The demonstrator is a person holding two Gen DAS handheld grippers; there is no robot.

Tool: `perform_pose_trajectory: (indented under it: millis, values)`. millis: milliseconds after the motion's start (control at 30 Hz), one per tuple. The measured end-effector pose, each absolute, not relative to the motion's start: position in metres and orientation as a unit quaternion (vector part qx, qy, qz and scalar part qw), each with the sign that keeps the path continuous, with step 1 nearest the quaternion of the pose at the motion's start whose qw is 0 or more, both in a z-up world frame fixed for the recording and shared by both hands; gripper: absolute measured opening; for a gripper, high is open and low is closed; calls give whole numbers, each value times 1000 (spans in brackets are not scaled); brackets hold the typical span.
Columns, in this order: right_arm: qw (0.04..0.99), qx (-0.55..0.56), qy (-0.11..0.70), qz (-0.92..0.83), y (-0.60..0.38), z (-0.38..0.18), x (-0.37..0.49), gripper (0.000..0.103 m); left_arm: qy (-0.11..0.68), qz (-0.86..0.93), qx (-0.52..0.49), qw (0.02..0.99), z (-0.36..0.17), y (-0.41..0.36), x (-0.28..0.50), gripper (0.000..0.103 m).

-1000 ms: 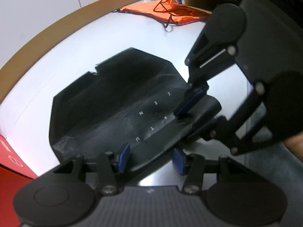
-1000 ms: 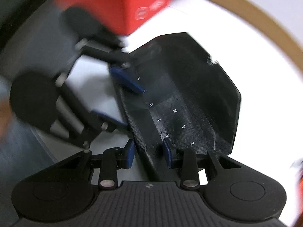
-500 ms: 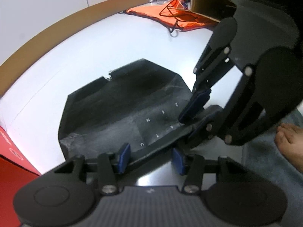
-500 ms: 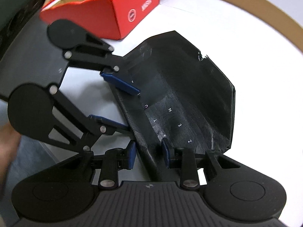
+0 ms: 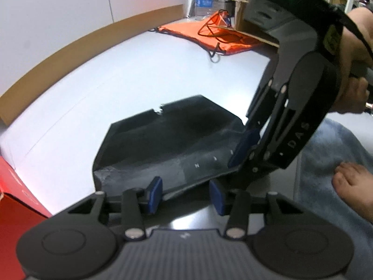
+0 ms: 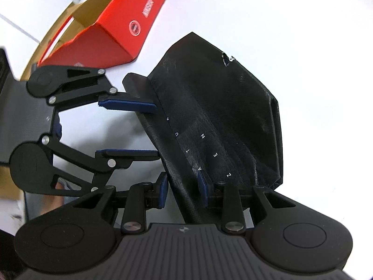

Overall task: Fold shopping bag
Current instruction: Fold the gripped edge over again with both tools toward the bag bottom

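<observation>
A black shopping bag with small white letters lies flattened on the white table, its near long edge folded into a raised strip. My left gripper straddles that strip. Its jaws are closing, but the blue pads still stand off the fabric. From the side, the left gripper reaches the strip with both fingertips. My right gripper is shut on the same strip further along, holding it lifted. In the left wrist view the right gripper has one pad on top of the bag.
A red cardboard box stands open just beyond the bag, on the left gripper's side. An orange drawstring bag and a brown carton lie at the far end. Off the near edge, a bare foot rests on a blue-grey cloth.
The left gripper's pads have come closer together around the bag's edge. The right gripper has swung more upright and lifted its end of the strip. The bag's body has stayed on the table.
</observation>
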State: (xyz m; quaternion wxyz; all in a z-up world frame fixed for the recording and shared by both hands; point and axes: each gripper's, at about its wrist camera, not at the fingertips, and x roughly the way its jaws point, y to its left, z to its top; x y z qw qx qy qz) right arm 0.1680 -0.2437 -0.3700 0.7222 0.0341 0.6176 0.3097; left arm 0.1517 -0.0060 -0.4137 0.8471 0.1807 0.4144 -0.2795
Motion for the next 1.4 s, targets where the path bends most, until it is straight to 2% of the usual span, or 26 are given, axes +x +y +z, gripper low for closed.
perform_pose_trajectory:
  millis: [100, 333, 533, 900, 1400]
  values:
    - [717, 59, 625, 305, -247, -376, 172, 30, 410, -269, 175, 854, -410, -10, 142, 33]
    - [715, 73, 629, 296, -261, -380, 171, 27, 397, -277, 193, 854, -389, 16, 113, 33]
    - [716, 72, 630, 290, -205, -397, 183, 23, 387, -284, 209, 852, -338, 74, 49, 33]
    - [726, 45, 623, 288, -159, -416, 193, 20, 383, -288, 223, 849, -333, 75, 48, 31]
    - [749, 10, 602, 276, -169, -399, 157, 27, 389, -291, 237, 841, -326, 83, 48, 31]
